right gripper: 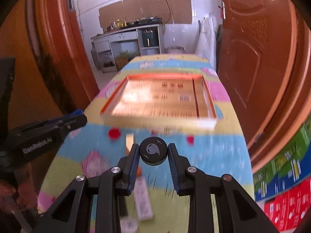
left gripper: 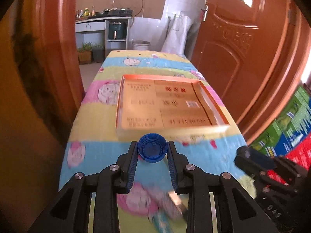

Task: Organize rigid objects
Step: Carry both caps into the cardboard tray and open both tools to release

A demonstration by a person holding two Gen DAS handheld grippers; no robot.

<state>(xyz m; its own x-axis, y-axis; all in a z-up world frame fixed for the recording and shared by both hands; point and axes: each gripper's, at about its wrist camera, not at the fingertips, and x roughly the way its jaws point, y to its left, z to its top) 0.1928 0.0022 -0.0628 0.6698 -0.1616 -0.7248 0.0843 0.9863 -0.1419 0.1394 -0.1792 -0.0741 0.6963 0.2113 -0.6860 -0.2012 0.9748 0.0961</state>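
Gripping a blue bottle cap [left gripper: 152,148] hollow-side-up, the left claw [left gripper: 152,151] held it clear of the surface [left gripper: 93,136] while the right claw [right gripper: 153,153] clamped a black cap [right gripper: 153,152], both facing the orange-rimmed tray [left gripper: 213,104] at twelve o'clock, presumably for deposit.

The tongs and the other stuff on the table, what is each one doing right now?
Left tongs: shut on the blue cap.
Blue cap: held above the table, hollow side showing.
Right tongs: shut on the black cap.
Black cap: held, top side showing.
Tray: flat on the table, nothing loose in it.
Door: open.
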